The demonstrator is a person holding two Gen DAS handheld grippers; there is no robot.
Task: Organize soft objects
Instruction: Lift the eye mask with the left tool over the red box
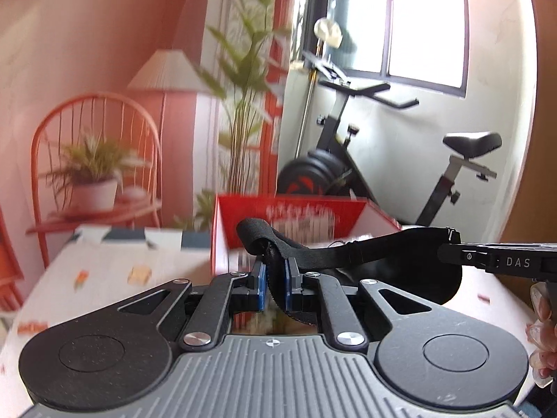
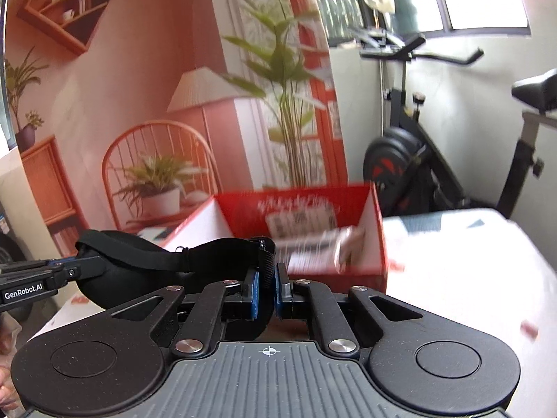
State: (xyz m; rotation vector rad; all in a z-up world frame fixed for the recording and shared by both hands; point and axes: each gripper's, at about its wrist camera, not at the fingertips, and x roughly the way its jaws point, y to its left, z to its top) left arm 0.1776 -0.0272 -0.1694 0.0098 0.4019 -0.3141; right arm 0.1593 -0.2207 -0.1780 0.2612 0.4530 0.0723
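Both grippers, left (image 1: 275,278) and right (image 2: 267,285), clench opposite ends of the mask (image 1: 348,254), stretched crosswise; the box (image 1: 296,216) lies straight ahead.

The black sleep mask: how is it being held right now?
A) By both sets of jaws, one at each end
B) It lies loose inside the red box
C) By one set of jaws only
A: the black sleep mask hangs stretched between the left gripper and right gripper, in front of the red box.
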